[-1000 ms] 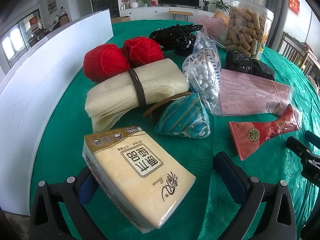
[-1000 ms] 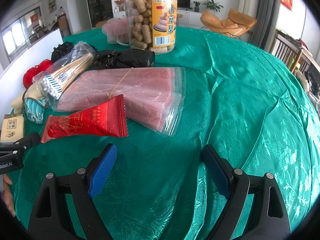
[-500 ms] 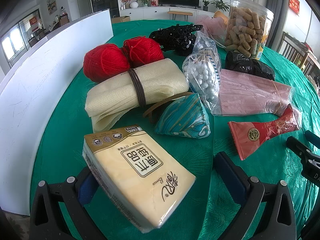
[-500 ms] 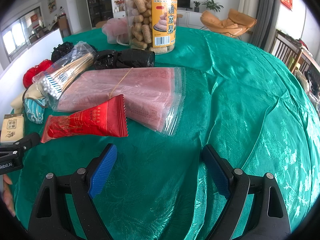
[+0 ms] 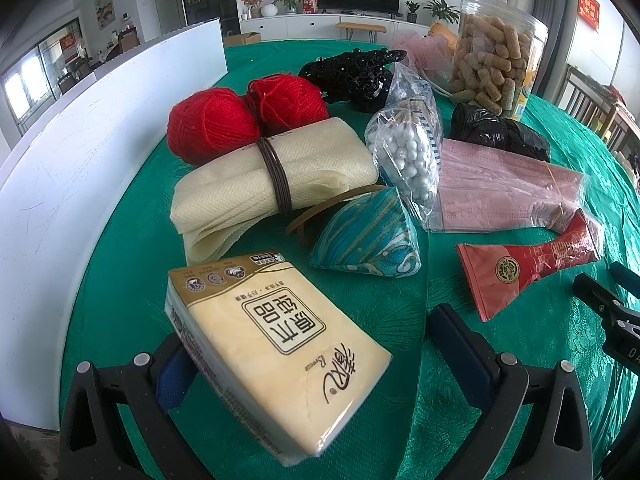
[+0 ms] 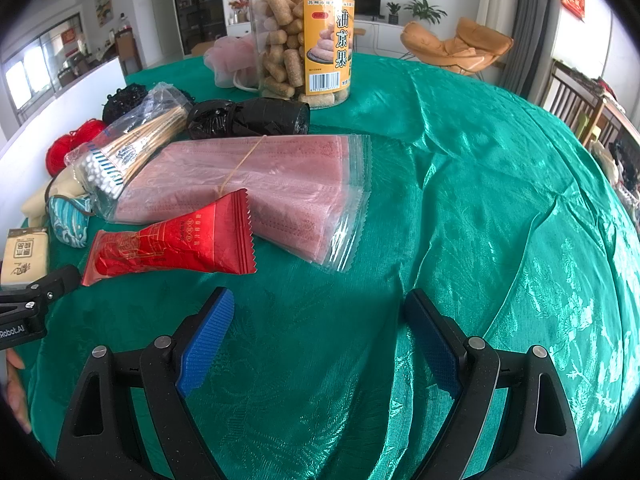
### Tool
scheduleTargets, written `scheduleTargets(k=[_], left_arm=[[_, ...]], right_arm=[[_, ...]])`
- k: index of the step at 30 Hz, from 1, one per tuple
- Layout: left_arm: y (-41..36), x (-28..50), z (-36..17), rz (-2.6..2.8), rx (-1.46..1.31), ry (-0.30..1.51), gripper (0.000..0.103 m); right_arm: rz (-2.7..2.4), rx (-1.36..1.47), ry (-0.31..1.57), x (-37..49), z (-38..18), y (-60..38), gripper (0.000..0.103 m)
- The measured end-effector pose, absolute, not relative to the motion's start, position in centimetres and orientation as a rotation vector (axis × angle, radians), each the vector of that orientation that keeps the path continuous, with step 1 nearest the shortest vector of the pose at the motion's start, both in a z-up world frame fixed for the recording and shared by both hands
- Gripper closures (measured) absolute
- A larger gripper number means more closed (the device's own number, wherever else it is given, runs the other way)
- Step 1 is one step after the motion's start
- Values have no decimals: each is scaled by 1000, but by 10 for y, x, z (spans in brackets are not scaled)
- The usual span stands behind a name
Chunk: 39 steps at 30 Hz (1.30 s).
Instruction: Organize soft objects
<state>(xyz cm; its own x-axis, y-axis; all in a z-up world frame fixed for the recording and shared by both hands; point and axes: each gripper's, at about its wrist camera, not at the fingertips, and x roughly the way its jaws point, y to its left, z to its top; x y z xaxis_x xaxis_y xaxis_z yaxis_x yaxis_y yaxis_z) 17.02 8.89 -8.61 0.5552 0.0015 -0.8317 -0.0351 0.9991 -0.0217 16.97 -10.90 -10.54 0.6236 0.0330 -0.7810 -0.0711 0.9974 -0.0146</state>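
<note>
My left gripper (image 5: 308, 344) is open around a yellow tissue pack (image 5: 276, 348), which lies on the green tablecloth between the two fingers. Beyond it lie a cream cloth roll (image 5: 272, 176) bound with a brown band, two red yarn balls (image 5: 248, 116), a teal fabric pouch (image 5: 372, 236) and a black beaded item (image 5: 352, 72). My right gripper (image 6: 320, 332) is open and empty over bare cloth, just in front of a red snack packet (image 6: 176, 240) and a bag of pink masks (image 6: 256, 184).
A white board (image 5: 80, 160) runs along the table's left side. A clear jar of snacks (image 6: 304, 36), a black bag roll (image 6: 248, 118), a cotton swab bag (image 6: 128, 148) and a pink mesh puff (image 6: 228, 60) lie further back. Green cloth (image 6: 480, 200) stretches to the right.
</note>
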Motion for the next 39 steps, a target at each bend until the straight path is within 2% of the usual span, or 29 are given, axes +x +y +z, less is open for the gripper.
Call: scheduleTargets(k=[32, 39], left_arm=[[88, 170, -87, 22, -35, 979, 0], [90, 173, -85, -11, -37, 1031, 0]], right_arm=[[60, -45, 896, 170, -105, -109, 14], [60, -45, 896, 170, -105, -109, 14]])
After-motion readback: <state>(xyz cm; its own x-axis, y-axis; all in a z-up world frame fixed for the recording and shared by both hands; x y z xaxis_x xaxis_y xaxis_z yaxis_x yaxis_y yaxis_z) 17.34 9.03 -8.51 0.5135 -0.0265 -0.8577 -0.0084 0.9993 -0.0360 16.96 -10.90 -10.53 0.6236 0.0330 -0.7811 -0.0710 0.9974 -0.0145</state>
